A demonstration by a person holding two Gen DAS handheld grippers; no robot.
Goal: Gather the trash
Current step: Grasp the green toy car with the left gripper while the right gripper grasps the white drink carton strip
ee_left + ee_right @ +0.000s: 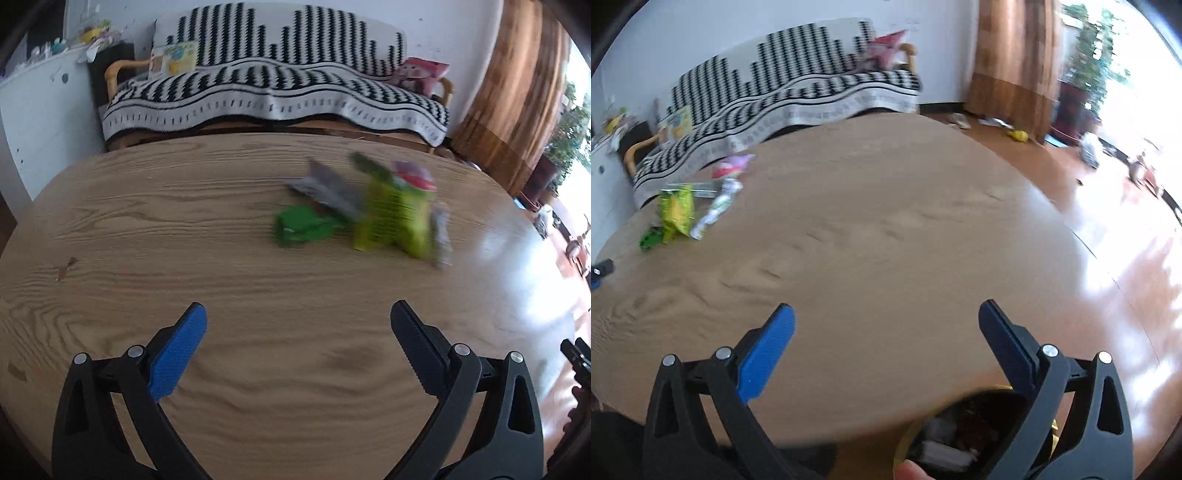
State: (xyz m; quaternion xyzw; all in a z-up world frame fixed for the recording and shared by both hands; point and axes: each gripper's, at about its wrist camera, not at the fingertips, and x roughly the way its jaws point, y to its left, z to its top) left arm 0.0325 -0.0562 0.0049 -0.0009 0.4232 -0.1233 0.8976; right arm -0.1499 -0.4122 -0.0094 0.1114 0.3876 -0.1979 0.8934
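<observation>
While both claws hung over the wood table (155, 221), neither held anything. Left claw (298, 314) was spread wide, blue pads (177, 350) apart, w/ bare table between them. Trash sat at approx 1 o'clock from it, well apart: a green wrapper (301, 226), a grey wrapper (327, 184) just behind it, a yellow-green bag (395, 218) touching both, plus a red-and-purple packet (415, 176) at the bag's far end. All blurred, so print couldn't be read. Right claw (885, 314) was spread too, empty, w/ the same pile (679, 210) at approx 10 o'clock, far off near the table's far left edge. Below that claw at 5 o'clock a dark bin (964, 432) sat beyond the table edge, w/ white and reddish scraps inside. Striped sofa (273, 88) stood at 12 o'clock behind the table.
</observation>
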